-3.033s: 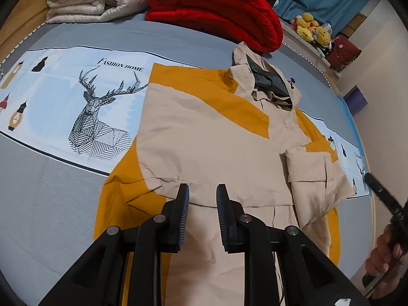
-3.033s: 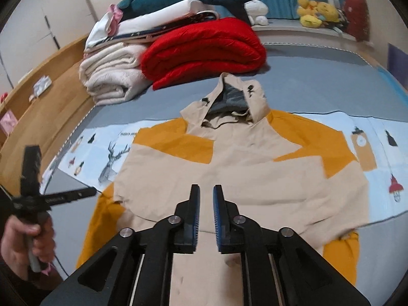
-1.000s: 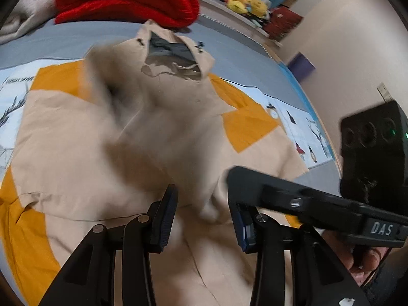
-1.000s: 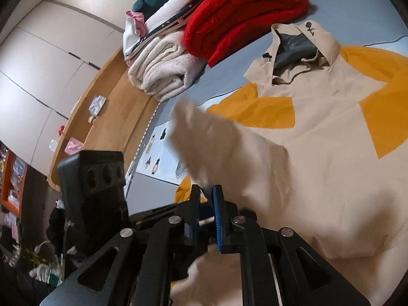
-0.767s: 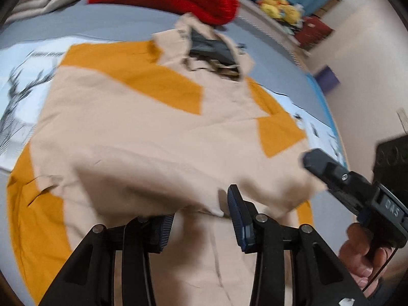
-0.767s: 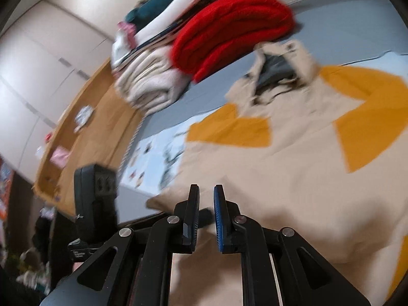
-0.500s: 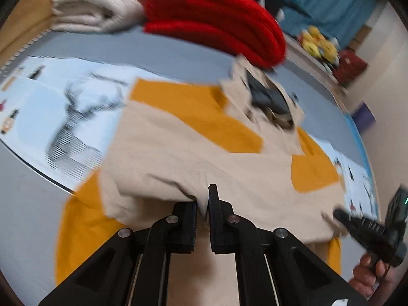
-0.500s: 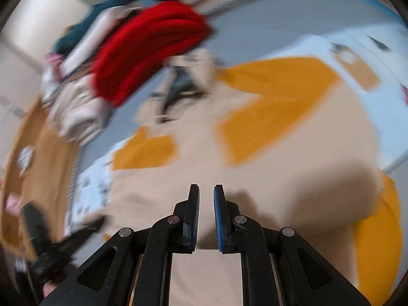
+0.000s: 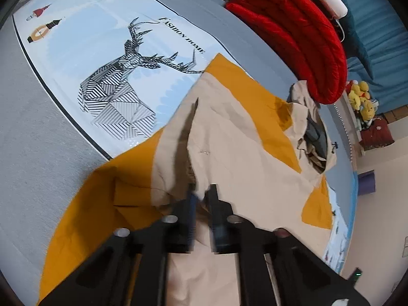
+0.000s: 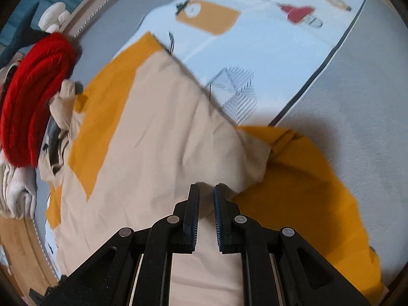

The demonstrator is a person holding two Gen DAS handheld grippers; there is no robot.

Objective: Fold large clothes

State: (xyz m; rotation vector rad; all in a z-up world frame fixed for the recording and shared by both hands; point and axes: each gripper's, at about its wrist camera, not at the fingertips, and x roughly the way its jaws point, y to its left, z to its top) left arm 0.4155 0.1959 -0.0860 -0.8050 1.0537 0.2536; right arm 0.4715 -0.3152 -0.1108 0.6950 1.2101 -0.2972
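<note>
The left gripper (image 9: 202, 199) has just been closing and now pinches a raised fold of the beige-and-mustard hooded jacket (image 9: 229, 137), which lies spread on the grey bed (image 9: 30, 140). The right gripper (image 10: 205, 199), jaws narrow, grips the jacket's (image 10: 158, 132) hem. A red quilt (image 9: 293, 35) crowds the hood. Only the left view shows the deer print (image 9: 127, 86) and yellow plush toys (image 9: 360, 99).
</note>
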